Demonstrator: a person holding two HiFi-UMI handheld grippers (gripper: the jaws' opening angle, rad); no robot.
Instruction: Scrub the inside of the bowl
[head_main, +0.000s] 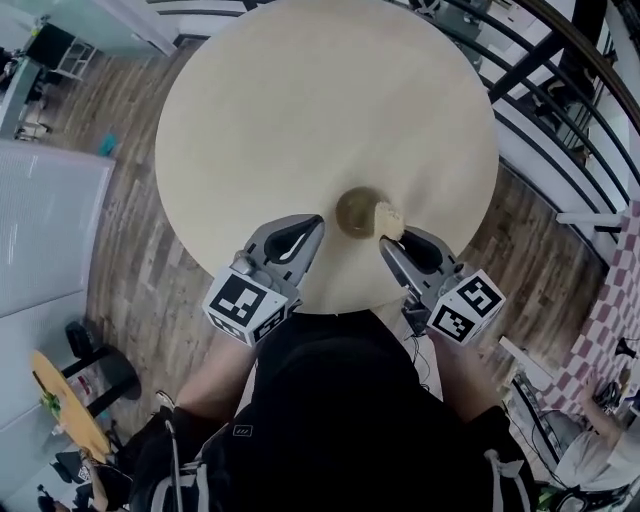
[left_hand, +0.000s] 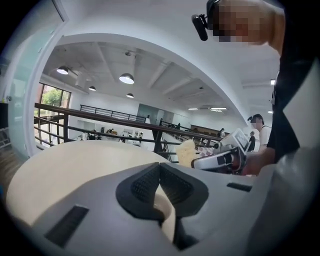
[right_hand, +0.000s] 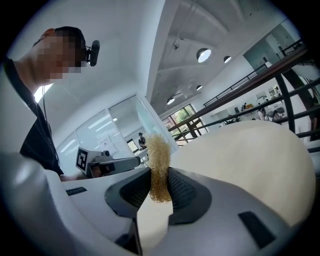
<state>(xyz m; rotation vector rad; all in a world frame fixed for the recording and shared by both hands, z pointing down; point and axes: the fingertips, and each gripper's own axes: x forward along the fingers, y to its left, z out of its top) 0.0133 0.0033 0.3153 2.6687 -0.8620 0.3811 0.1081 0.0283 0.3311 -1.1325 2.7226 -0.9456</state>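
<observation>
A small olive-brown bowl (head_main: 356, 212) sits on the round beige table (head_main: 300, 110) near its front edge. Just left of the bowl, my left gripper (head_main: 316, 224) has its jaws shut with nothing between them (left_hand: 160, 168). At the bowl's right rim is a pale yellow fibrous scrubber (head_main: 388, 217), and my right gripper (head_main: 386, 240) is shut on it. In the right gripper view the scrubber (right_hand: 159, 167) stands upright between the pads, with the left gripper (right_hand: 107, 163) beyond it. The left gripper view shows the right gripper (left_hand: 220, 161) with the scrubber (left_hand: 185, 152), but not the bowl.
A black metal railing (head_main: 560, 90) runs past the table's right side. Wood floor (head_main: 140, 250) lies to the left, with a small yellow table (head_main: 68, 400) and a black stool (head_main: 110, 370) at the lower left. The person's dark torso (head_main: 340, 420) is against the table's front edge.
</observation>
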